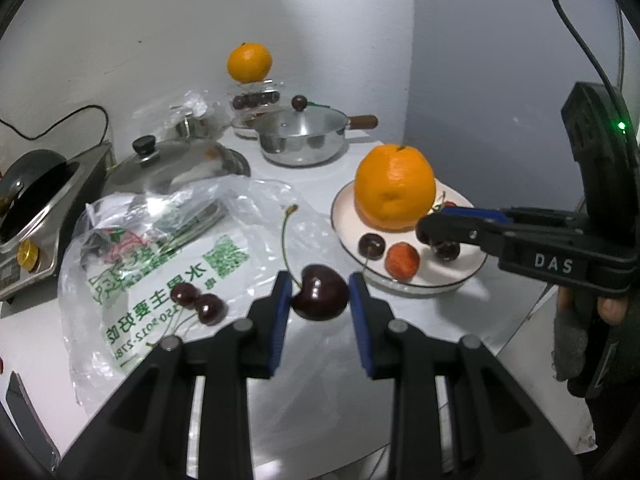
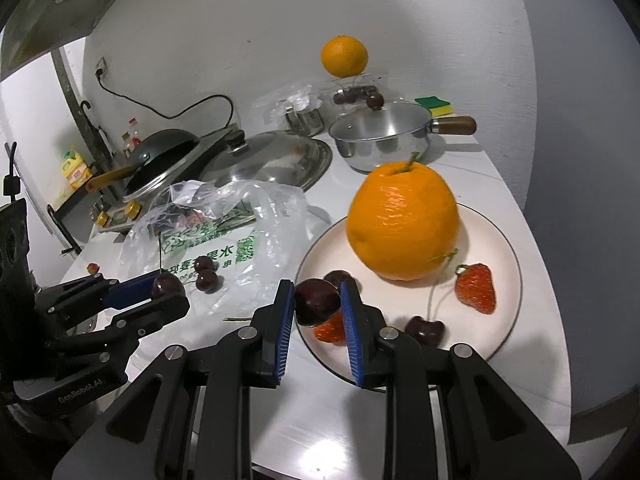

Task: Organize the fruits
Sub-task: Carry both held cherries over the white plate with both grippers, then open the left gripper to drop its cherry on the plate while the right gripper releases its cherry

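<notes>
My left gripper [image 1: 320, 296] is shut on a dark cherry [image 1: 320, 298] with a long stem, held above the table beside the plastic bag [image 1: 160, 248]. It also shows in the right wrist view [image 2: 168, 292]. My right gripper [image 2: 316, 302] is shut on another dark cherry [image 2: 316, 300] over the near edge of the white plate [image 2: 496, 320]. The plate holds a big orange [image 2: 402, 222], two strawberries [image 2: 476, 288] and several cherries [image 2: 424, 330]. Two cherries [image 1: 200, 302] lie on the bag.
A steel pan [image 1: 300, 140] with a lid, a large pot lid [image 1: 176, 164] and a stove with a black wok [image 1: 32, 200] stand behind the bag. A second orange [image 1: 249, 62] sits on a glass container of cherries at the back wall. The table edge runs at right.
</notes>
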The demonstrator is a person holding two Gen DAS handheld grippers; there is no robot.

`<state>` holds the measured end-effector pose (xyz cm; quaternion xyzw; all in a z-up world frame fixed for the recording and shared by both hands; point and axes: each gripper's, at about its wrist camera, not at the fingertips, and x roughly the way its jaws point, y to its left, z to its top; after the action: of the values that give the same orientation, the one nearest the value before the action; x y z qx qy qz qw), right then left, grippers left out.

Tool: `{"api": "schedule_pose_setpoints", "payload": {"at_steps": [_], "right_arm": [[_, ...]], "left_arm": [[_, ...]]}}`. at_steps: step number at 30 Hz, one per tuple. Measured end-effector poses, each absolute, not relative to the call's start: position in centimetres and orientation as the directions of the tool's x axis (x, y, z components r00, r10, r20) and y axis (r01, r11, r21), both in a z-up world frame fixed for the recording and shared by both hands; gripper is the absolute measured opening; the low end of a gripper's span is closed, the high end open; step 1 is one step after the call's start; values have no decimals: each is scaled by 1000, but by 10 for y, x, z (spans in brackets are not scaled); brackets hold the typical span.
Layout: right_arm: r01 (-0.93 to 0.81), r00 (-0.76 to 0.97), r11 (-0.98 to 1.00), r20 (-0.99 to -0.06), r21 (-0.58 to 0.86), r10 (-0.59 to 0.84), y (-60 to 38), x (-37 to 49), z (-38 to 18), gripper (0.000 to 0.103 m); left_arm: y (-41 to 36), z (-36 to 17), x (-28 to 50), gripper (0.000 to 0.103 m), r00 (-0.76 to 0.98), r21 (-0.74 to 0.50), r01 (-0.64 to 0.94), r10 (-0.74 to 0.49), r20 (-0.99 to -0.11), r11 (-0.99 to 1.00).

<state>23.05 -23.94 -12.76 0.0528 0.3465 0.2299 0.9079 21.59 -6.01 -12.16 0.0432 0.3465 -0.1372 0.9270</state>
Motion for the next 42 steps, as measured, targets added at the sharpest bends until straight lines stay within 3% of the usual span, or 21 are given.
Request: {"api": "schedule_pose_setpoints", "payload": {"at_steps": [42], "right_arm": [[-276, 682, 924, -622, 266, 383, -321, 238, -150, 26]], "left_arm": [[-145, -142, 244, 30, 650, -16, 394, -291, -702, 919]]}}
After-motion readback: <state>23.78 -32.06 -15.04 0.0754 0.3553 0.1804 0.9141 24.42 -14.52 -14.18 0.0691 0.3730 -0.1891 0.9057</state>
